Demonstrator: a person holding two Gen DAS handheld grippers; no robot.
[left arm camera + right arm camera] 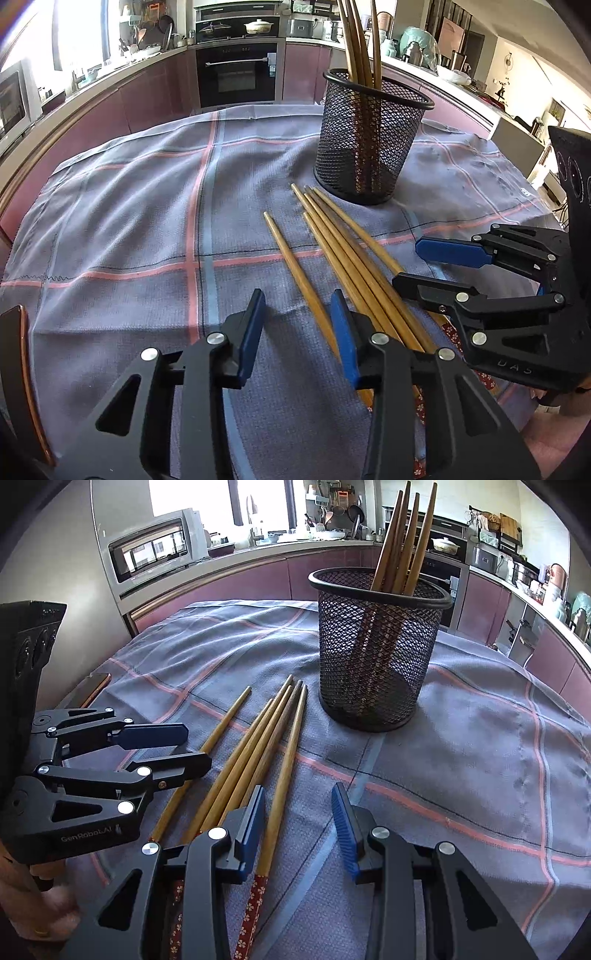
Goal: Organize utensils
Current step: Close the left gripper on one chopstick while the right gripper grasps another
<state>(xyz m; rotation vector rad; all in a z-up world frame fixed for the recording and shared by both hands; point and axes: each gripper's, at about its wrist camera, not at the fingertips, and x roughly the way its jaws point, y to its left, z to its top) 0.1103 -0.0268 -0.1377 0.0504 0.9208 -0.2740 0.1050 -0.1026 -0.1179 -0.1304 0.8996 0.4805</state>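
Note:
A black mesh cup stands on the checked cloth with several wooden chopsticks upright in it. Several more chopsticks lie bundled in front of the cup, with a single one beside them. My left gripper hovers low and open. The single chopstick runs between its jaws, close to the right pad, with a wide gap on the other side. My right gripper is open over the bundle. One red-handled chopstick lies beside its left pad.
The blue-grey cloth covers the table. A dark phone lies at its left edge. Kitchen counters, an oven and a microwave stand beyond the table. A hand shows behind each gripper.

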